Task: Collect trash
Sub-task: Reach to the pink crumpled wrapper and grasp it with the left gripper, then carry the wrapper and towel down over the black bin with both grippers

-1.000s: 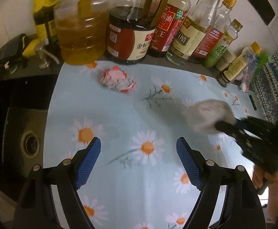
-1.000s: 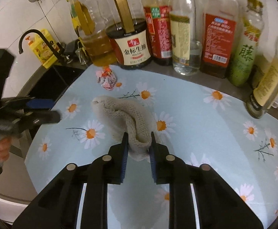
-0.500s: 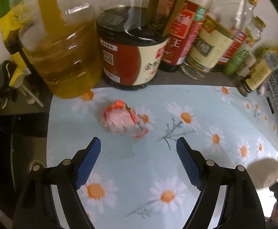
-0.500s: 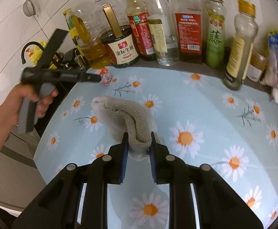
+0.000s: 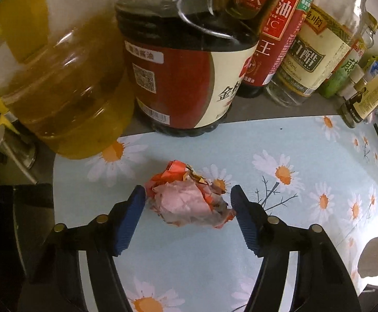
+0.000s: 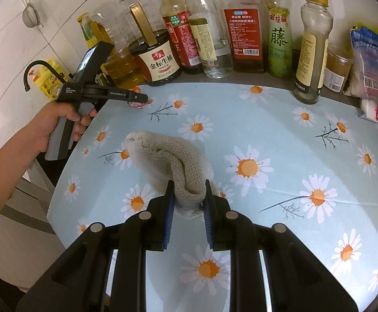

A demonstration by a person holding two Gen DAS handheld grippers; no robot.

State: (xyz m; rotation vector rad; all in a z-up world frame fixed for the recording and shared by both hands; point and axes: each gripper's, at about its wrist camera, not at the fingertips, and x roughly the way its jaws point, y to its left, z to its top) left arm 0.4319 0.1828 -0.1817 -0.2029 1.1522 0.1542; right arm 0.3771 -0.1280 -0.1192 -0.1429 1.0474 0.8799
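Crumpled red-and-pink paper wrapper [image 5: 189, 197] is lying on the pale blue daisy-print tablecloth [image 5: 305, 143], sitting right between the blue pads of my left gripper [image 5: 188, 199]. Jaws are standing open around it, one pad on each side; I cannot tell whether either pad is touching the paper. Just beyond the fingertips, a big dark soy sauce jug [image 5: 186, 62] and a clear jug of yellow cooking oil [image 5: 59, 78] are standing at the cloth's far edge.

My right gripper [image 6: 189, 197] is clamping a beige knitted cloth [image 6: 173, 161], which is sagging forward from the pads onto the tablecloth. Ahead and to its left, the left gripper is hovering at the wrapper in front of the row of bottles [image 6: 243, 23].
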